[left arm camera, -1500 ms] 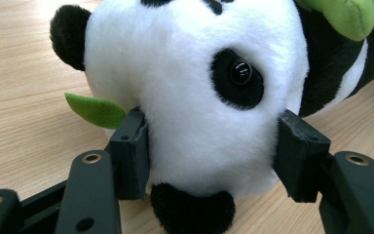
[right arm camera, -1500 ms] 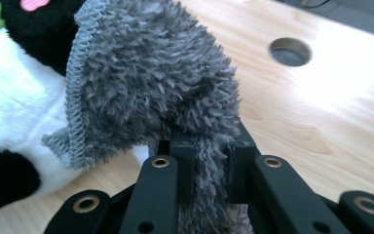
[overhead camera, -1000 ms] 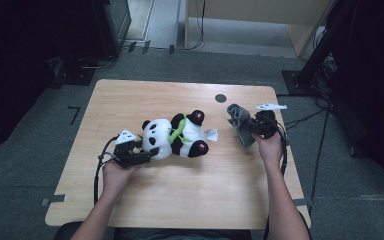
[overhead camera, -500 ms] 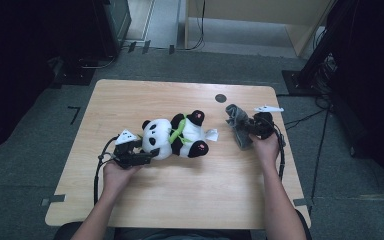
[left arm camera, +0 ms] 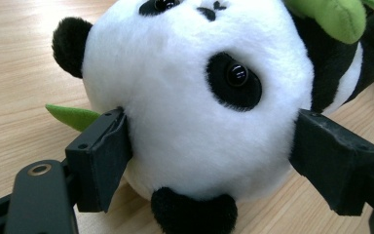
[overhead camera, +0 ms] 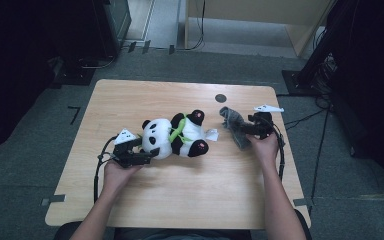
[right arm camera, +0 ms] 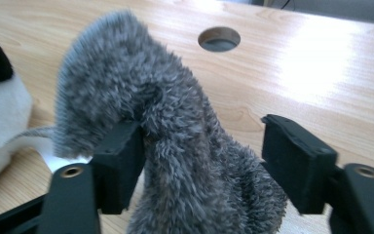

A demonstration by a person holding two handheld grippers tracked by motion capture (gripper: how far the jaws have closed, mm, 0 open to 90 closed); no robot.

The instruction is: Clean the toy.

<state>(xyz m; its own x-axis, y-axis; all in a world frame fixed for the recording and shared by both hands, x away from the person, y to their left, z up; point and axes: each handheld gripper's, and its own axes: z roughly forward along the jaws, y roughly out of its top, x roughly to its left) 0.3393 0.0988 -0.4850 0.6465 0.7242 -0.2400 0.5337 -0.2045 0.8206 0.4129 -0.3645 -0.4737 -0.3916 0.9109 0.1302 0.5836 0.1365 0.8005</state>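
High view: the panda [overhead camera: 176, 137] lies on its side across the middle of the surface [overhead camera: 180, 200], long axis left to right, head toward the left claw [overhead camera: 147, 154]. The grey fur piece [overhead camera: 234, 125] lies just right of the panda, at the right claw [overhead camera: 239, 128].

Left claw view: jaws have just been opening, the panda's head [left arm camera: 195, 92] between them, right jaw clear.

Right claw view: jaws have just spread, the grey fur piece [right arm camera: 175, 156] between them, right jaw clear.

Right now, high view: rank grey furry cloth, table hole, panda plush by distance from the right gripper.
From the right gripper:
1. grey furry cloth, between its jaws.
2. table hole, up and left, toward the far edge.
3. panda plush, left, at the table's middle.
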